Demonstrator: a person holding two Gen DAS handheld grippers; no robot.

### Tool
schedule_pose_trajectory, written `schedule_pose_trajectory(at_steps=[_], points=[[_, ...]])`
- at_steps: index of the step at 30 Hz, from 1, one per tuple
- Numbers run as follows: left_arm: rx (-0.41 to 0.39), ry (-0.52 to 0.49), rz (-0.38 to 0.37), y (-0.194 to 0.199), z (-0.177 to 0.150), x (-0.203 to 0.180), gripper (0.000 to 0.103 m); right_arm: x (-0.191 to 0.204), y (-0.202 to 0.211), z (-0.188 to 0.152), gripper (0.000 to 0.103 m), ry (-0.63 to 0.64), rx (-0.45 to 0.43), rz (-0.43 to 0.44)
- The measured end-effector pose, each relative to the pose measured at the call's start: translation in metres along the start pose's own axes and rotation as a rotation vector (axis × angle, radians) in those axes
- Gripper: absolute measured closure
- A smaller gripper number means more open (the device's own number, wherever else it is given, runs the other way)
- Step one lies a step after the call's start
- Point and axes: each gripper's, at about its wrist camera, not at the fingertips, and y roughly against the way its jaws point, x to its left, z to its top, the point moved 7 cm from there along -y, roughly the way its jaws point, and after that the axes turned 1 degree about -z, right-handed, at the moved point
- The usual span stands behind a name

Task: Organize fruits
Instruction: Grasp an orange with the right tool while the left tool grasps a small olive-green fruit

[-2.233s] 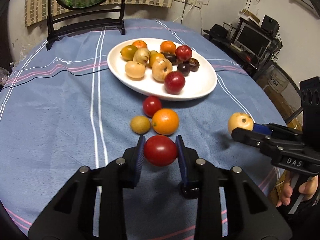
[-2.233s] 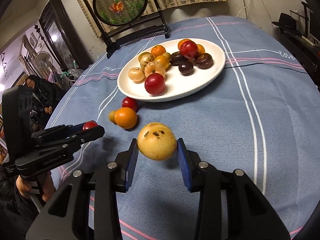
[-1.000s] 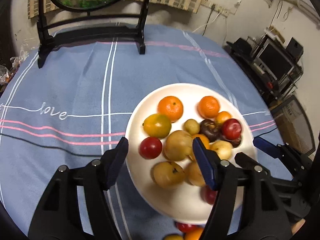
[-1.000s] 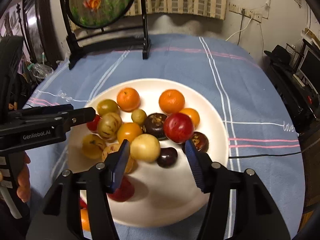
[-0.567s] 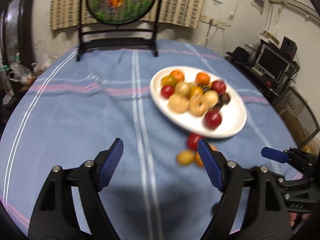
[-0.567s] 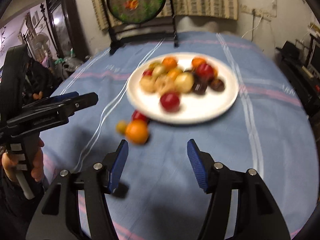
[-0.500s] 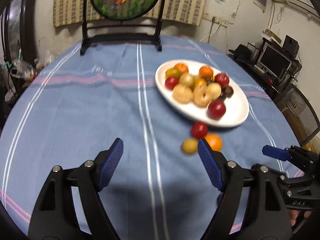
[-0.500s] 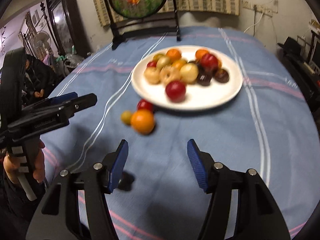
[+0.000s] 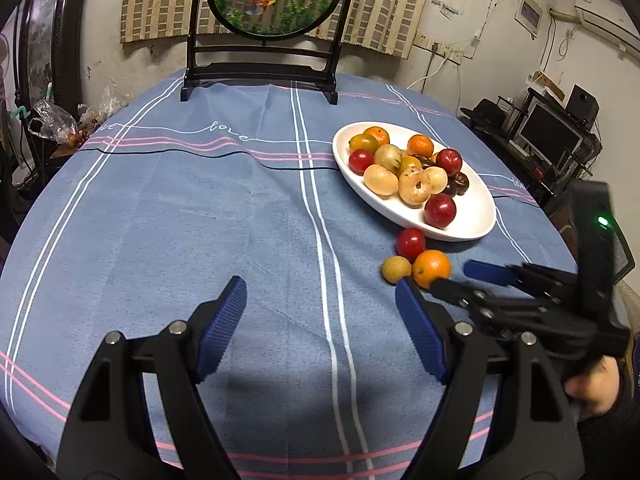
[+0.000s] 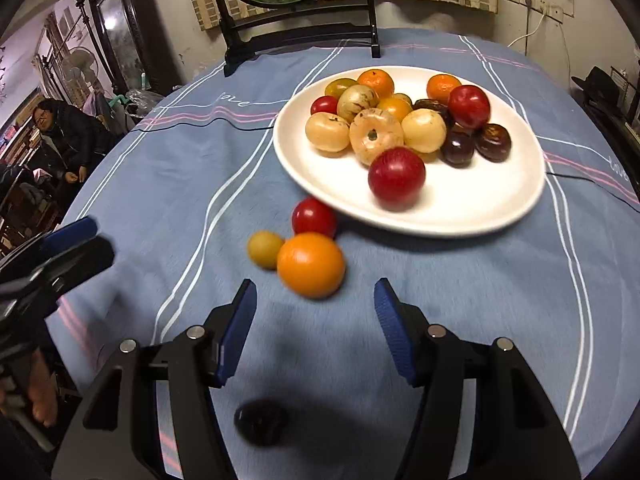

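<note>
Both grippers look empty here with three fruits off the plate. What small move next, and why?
Probably ease the right gripper forward and down around the orange: it lies nearest, just ahead of the open jaws, off the white plate, beside the red fruit and small yellow fruit.

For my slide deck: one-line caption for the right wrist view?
Open right gripper poised before an orange, beside a small yellow-green fruit and red fruit, near the white plate.
</note>
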Motion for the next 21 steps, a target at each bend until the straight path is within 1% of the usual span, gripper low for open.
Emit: schedule_pose_trajectory(at_steps=[1, 2, 3, 4, 6, 9, 13, 16, 18, 19, 20, 21], points=[[0.004, 0.0, -0.004, -0.001, -0.001, 0.0, 0.025, -0.001, -0.005, 0.002, 0.041, 0.0, 0.007, -0.001], [0.007, -0.001, -0.007, -0.002, -0.001, -0.001, 0.025, -0.002, -0.011, 0.003, 0.044, -0.005, 0.015, 0.002], [0.01, -0.003, -0.012, -0.004, -0.001, -0.002, 0.025, -0.002, -0.017, 0.004, 0.057, -0.009, 0.027, 0.024], [0.015, -0.007, -0.016, -0.006, -0.001, -0.004, 0.025, -0.001, -0.019, 0.004, 0.062, -0.014, 0.034, 0.056], [0.028, -0.019, -0.015, -0.011, -0.001, -0.008, 0.025, 0.0, -0.017, 0.003, 0.063, -0.002, 0.026, 0.053], [0.048, -0.042, -0.02, -0.018, 0.0, -0.018, 0.024, -0.003, 0.004, -0.003, 0.063, 0.0, -0.009, 0.05], [0.071, -0.116, -0.033, -0.037, -0.001, -0.047, 0.024, -0.028, 0.044, -0.022, 0.063, -0.027, -0.066, 0.008], [0.091, -0.154, -0.053, -0.056, -0.002, -0.067, 0.024, -0.049, 0.06, -0.037, 0.063, -0.079, -0.074, 0.003], [0.105, -0.159, -0.05, -0.068, -0.002, -0.074, 0.026, -0.058, 0.066, -0.043, 0.063, -0.1, -0.079, 0.008], [0.117, -0.165, -0.038, -0.076, -0.002, -0.076, 0.031, -0.062, 0.07, -0.046, 0.063, -0.11, -0.086, 0.018], [0.129, -0.171, -0.024, -0.082, -0.003, -0.077, 0.041, -0.064, 0.073, -0.047, 0.063, -0.12, -0.095, 0.034], [0.142, -0.174, -0.01, -0.087, -0.003, -0.077, 0.046, -0.066, 0.076, -0.047, 0.063, -0.126, -0.103, 0.047]])
